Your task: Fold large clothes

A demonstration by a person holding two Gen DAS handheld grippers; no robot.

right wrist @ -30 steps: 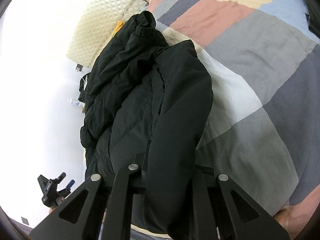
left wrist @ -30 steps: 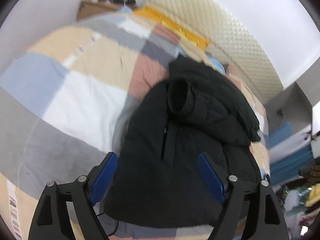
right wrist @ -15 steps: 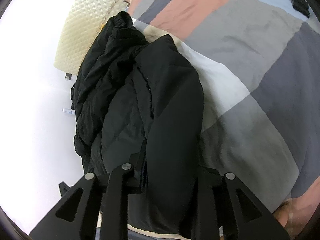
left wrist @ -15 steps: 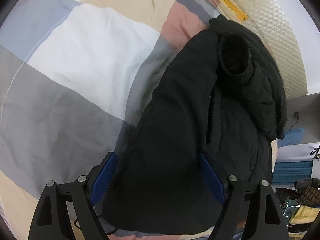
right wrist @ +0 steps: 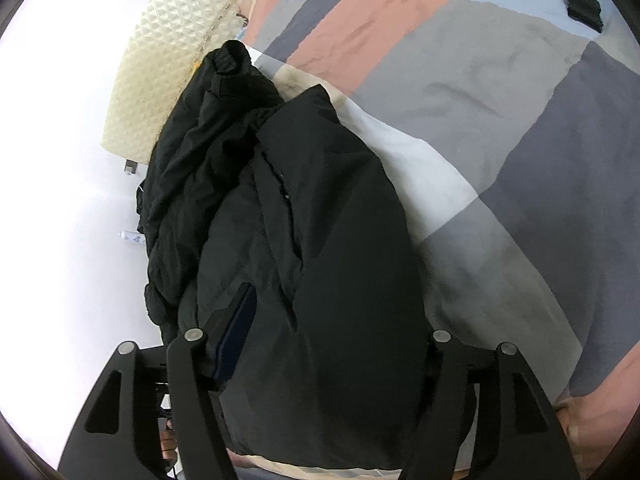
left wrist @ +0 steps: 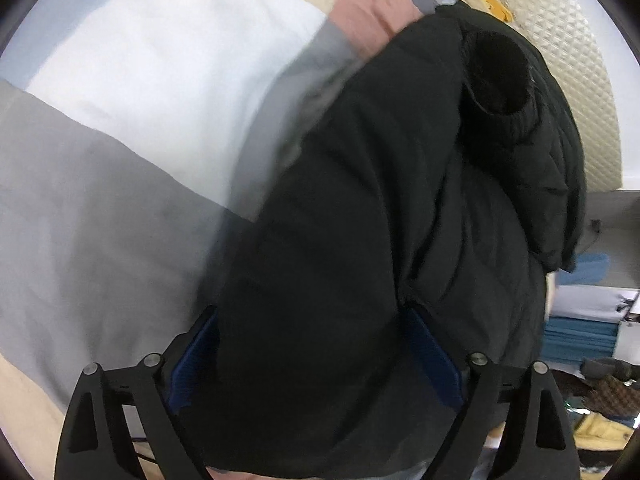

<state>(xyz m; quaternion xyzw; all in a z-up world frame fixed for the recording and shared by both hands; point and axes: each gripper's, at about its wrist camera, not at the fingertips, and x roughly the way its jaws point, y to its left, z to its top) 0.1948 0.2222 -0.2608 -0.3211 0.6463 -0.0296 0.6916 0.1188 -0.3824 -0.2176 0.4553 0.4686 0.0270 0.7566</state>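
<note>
So the black puffer jacket (left wrist: 380, 240) is lying in a bundled heap on a bed with a patchwork-colour blanket (left wrist: 120, 160), over toward the cream quilted headboard (left wrist: 572, 60). In the left wrist view the jacket runs from about 6 o'clock up to 1 o'clock, with a ribbed sleeve cuff (left wrist: 496, 76) sitting on top near the far end. The left gripper (left wrist: 316, 344) has its jaws spread wide, blue pads on either side of a thick fold of the jacket's near end; can't really tell if it's squeezing or just straddling it.

Right wrist view: same jacket (right wrist: 288, 220) filling the middle, cuff (right wrist: 230, 58) at 11 o'clock by the headboard (right wrist: 168, 60), blanket (right wrist: 500, 120) off to 3 o'clock. The right gripper (right wrist: 332, 320) is also spread wide around the fabric, one blue pad showing at the left, the other buried under cloth. Small dark object (right wrist: 580, 6) on the blanket at 1 o'clock.
</note>
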